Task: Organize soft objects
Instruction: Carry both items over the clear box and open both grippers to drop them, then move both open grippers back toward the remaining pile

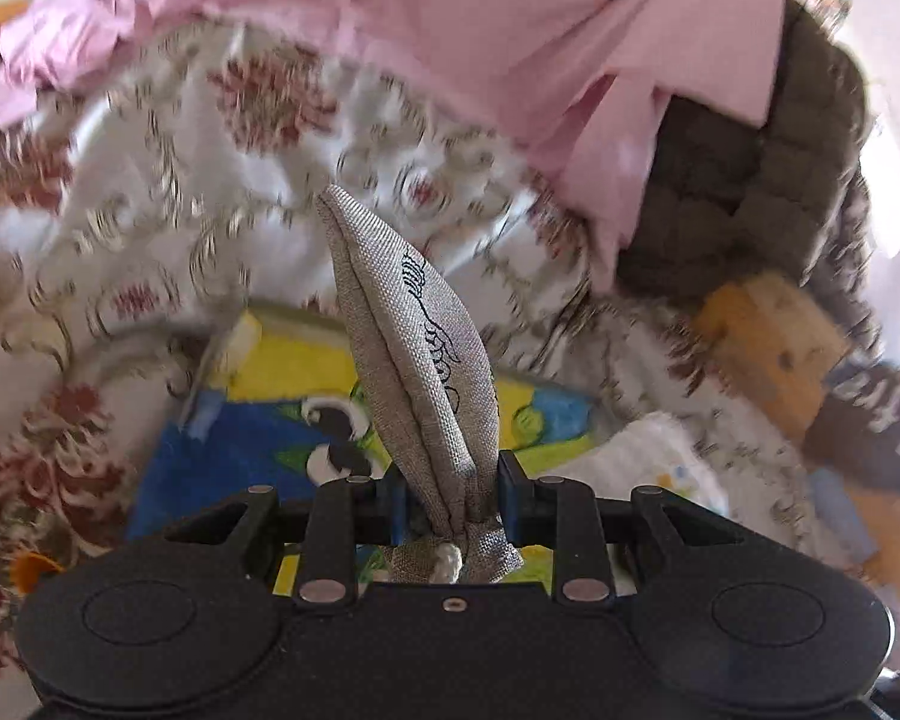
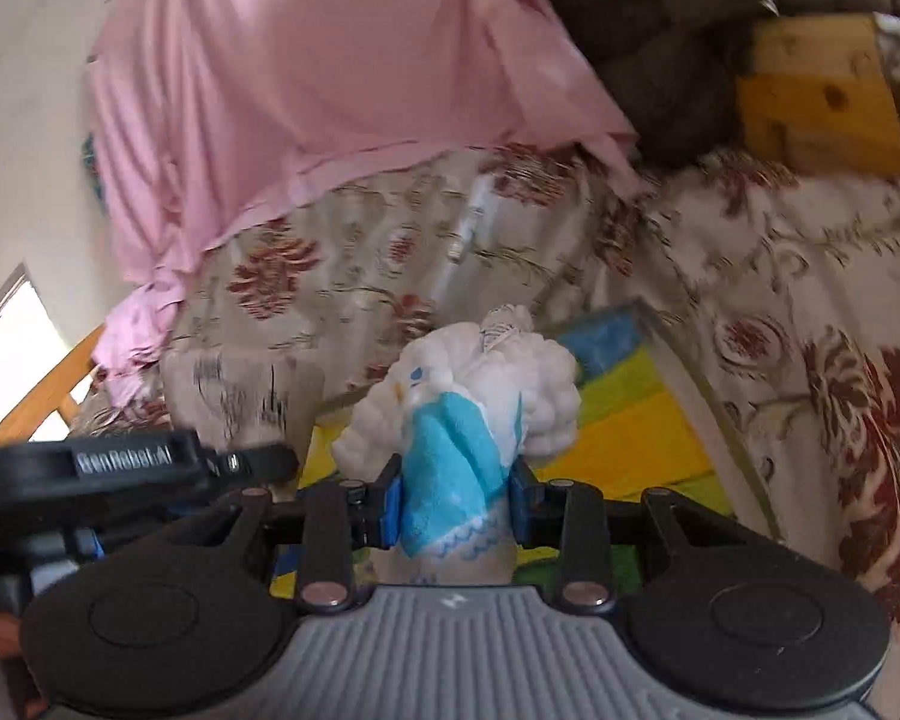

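My left gripper is shut on the bottom of a grey woven pouch with black print, which stands up between its fingers. My right gripper is shut on a fluffy white cloth with a blue patch, bunched ahead of the fingers. Both hang just above a colourful box with clear walls and a yellow, green and blue bottom. In the right wrist view the left gripper shows at the left with the blurred pouch.
Everything lies on a floral bedspread. A pink sheet drapes across the back, beside a dark quilted cushion and a yellow wooden block. A white towel lies right of the box. A slim pen-like object rests on the bedspread.
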`<control>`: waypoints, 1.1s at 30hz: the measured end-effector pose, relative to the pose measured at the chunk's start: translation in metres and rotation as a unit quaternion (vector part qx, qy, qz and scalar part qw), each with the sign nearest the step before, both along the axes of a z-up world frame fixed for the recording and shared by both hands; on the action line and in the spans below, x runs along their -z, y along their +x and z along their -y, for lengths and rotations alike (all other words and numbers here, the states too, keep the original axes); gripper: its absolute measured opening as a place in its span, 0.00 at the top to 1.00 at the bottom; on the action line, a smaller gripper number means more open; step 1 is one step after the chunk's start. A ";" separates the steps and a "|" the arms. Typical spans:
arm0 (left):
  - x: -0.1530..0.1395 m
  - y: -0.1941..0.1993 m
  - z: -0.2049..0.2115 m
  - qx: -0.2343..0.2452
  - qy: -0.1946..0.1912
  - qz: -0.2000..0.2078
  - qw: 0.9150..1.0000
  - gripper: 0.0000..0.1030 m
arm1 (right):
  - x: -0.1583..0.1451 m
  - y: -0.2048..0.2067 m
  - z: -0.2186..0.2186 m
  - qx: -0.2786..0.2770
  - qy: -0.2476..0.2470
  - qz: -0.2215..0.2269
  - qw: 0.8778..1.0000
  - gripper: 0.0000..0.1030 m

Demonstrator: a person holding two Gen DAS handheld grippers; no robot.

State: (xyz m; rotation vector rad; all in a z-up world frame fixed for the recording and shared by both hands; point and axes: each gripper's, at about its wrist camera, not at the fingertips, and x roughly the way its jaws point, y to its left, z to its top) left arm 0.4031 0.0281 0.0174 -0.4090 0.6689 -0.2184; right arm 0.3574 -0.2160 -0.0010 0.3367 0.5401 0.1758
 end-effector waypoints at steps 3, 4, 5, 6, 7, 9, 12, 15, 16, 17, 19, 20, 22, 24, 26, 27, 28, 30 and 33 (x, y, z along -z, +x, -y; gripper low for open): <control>0.021 0.012 0.005 0.002 -0.002 -0.033 0.999 0.71 | 0.010 0.007 0.013 0.011 0.006 -0.017 1.000 0.64; 0.026 0.014 0.006 0.003 -0.003 -0.042 0.999 0.71 | 0.013 0.008 0.017 0.017 0.009 -0.022 1.000 0.64; 0.030 0.017 0.009 0.004 0.000 -0.048 0.999 0.71 | 0.015 0.009 0.021 0.022 0.014 -0.026 0.999 0.64; 0.033 0.020 0.012 0.005 0.006 -0.052 0.999 0.71 | 0.018 0.011 0.024 0.025 0.017 -0.029 0.999 0.64; 0.036 0.022 0.015 0.006 0.011 -0.056 0.998 0.71 | 0.019 0.012 0.027 0.027 0.017 -0.032 0.999 0.64; 0.040 0.027 0.019 0.007 0.016 -0.065 0.998 0.71 | 0.020 0.015 0.030 0.031 0.015 -0.036 0.999 0.64; 0.046 0.033 0.023 0.008 0.027 -0.087 0.996 0.70 | 0.023 0.020 0.034 0.030 0.026 -0.050 0.998 0.62; 0.049 0.034 0.027 0.014 0.035 -0.108 0.993 0.70 | 0.025 0.024 0.036 0.032 0.032 -0.060 0.997 0.52; 0.050 0.033 0.028 0.015 0.038 -0.113 0.993 0.69 | 0.025 0.025 0.037 0.035 0.036 -0.061 0.997 0.49; 0.050 0.033 0.028 0.016 0.043 -0.118 0.992 0.68 | 0.024 0.024 0.039 0.036 0.039 -0.062 0.997 0.46; 0.048 0.030 0.028 0.013 0.049 -0.119 0.992 0.62 | 0.022 0.023 0.041 0.036 0.040 -0.062 0.997 0.34; 0.045 0.028 0.027 0.008 0.051 -0.116 0.992 0.56 | 0.021 0.021 0.042 0.036 0.038 -0.060 0.997 0.33; 0.037 0.023 0.024 -0.003 0.053 -0.110 0.992 0.51 | 0.017 0.017 0.044 0.033 0.033 -0.054 0.997 0.28; 0.028 0.015 0.021 -0.012 0.054 -0.102 0.993 0.44 | 0.012 0.011 0.044 0.032 0.025 -0.044 0.998 0.22; 0.017 0.004 0.019 -0.018 0.058 -0.090 0.994 0.38 | 0.006 0.004 0.042 0.027 0.015 -0.032 0.999 0.19; 0.011 -0.003 0.017 -0.021 0.060 -0.081 0.995 0.35 | 0.002 0.000 0.041 0.023 0.010 -0.024 0.999 0.17; 0.006 -0.009 0.016 -0.023 0.062 -0.073 0.995 0.33 | -0.003 -0.006 0.039 0.019 0.003 -0.016 1.000 0.15; -0.006 -0.024 0.014 -0.027 0.064 -0.055 0.996 0.29 | -0.012 -0.018 0.035 0.012 -0.007 0.002 1.000 0.09; -0.025 -0.052 0.012 -0.036 0.069 -0.024 0.997 0.24 | -0.027 -0.042 0.032 0.007 -0.019 0.031 0.999 0.02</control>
